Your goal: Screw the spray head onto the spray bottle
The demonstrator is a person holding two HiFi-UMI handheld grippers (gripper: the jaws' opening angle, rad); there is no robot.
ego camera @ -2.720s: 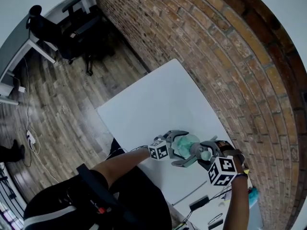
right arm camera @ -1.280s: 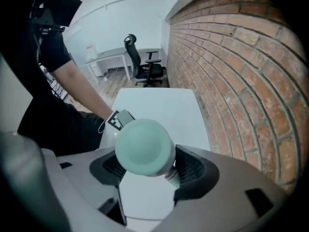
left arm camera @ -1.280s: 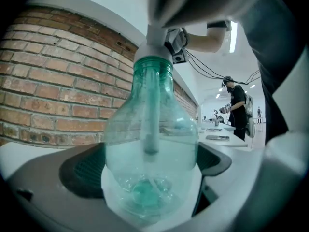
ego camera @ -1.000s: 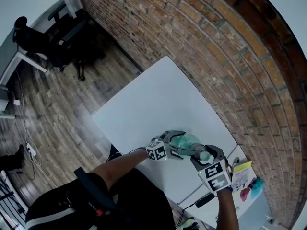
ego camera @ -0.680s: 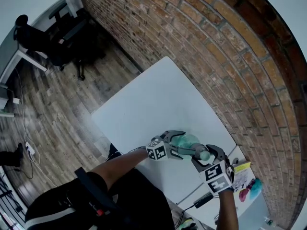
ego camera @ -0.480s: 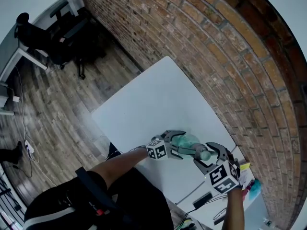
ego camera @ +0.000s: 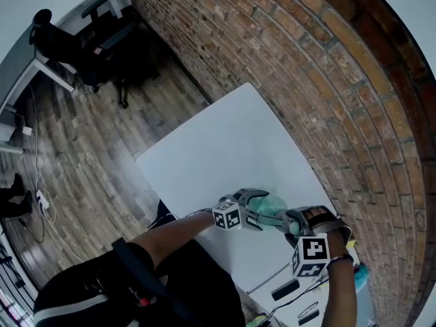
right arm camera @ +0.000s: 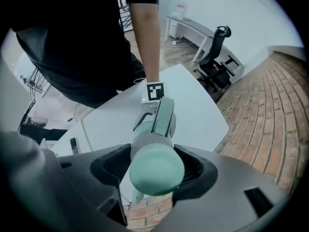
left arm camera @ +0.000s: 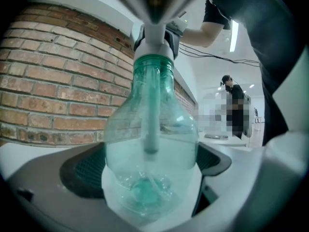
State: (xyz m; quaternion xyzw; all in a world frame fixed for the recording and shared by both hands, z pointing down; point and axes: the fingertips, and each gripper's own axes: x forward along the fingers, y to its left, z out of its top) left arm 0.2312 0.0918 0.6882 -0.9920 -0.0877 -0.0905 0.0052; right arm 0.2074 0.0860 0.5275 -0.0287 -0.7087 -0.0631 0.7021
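because a thread only turns when one part is held fixed, the left gripper [left arm camera: 150, 180] has its jaws pressed against the wide lower body of the clear green spray bottle [left arm camera: 152, 129], one pad on each side, so the bottle cannot spin; the dip tube [left arm camera: 152, 110] runs down its middle and the neck points away towards the other tool. at that neck the right gripper [right arm camera: 155, 166] is clamped on the spray head [right arm camera: 157, 174], its dark pads hugging the rounded teal top, a grip that seems chosen so that a roll of the wrist turns the head about the bottle's own axis. in the head view the two tools face each other end to end over the near part of the white table [ego camera: 225, 148], with the bottle lying roughly level between them; whether it touches the tabletop i cannot tell. the white collar [left arm camera: 155, 37] sits right on the neck, so the head looks seated and at least partly threaded, though how tight it is cannot be judged; i reckon further turns, with the left grip firm, are what remains
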